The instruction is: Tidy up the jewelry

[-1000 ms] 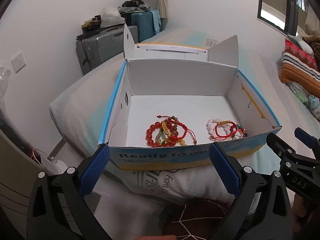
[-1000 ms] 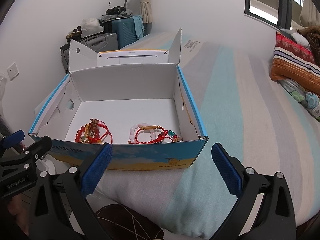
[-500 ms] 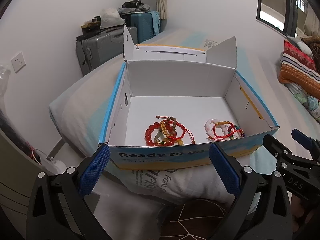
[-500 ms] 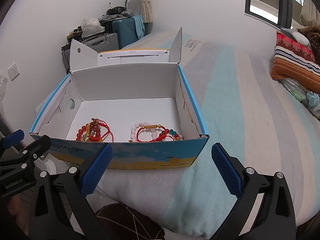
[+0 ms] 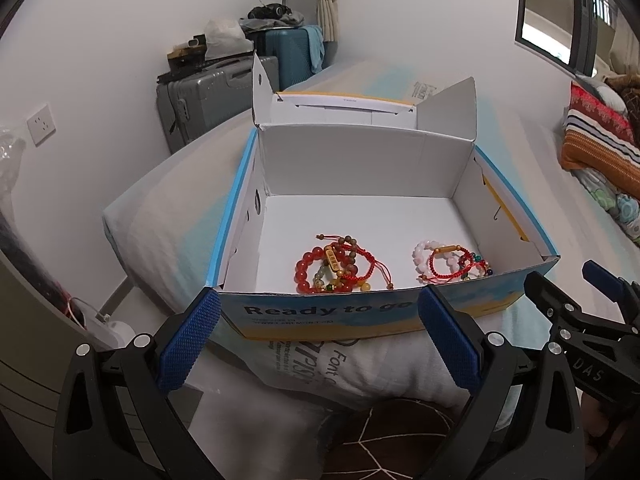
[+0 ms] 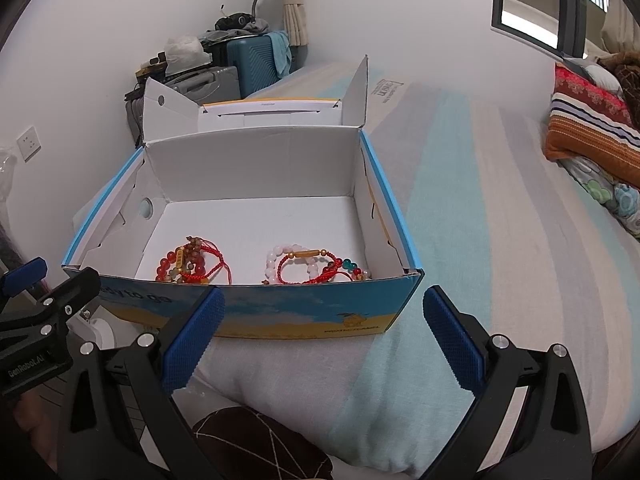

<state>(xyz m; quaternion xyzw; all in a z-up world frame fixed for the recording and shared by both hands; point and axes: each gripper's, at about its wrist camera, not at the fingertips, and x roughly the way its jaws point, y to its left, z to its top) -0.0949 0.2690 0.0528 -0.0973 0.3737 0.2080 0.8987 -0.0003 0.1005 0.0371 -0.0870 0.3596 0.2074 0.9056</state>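
Observation:
An open cardboard box (image 5: 320, 314) (image 6: 280, 312) with blue and yellow sides rests on the bed. Inside, close to its front wall, lie two heaps of bead bracelets. The left heap of red and amber beads (image 5: 338, 266) (image 6: 188, 266) has red cords. The right heap (image 5: 448, 260) (image 6: 312, 262) holds pink beads, a gold tube and green beads. My left gripper (image 5: 320, 336) hovers open just in front of the box wall, nothing between its blue pads. My right gripper (image 6: 322, 340) is likewise open and empty, beside the left one (image 6: 40, 320).
The box lid (image 5: 344, 106) stands folded back behind the box. Suitcases (image 5: 204, 100) are stacked against the far wall. A striped pillow (image 6: 592, 128) lies at the right on the striped bedsheet (image 6: 500, 240). A dark patterned cushion (image 6: 260, 444) sits below the grippers.
Both views have shifted slightly back and up from the box; the bracelets and box have not moved. Both grippers stay open.

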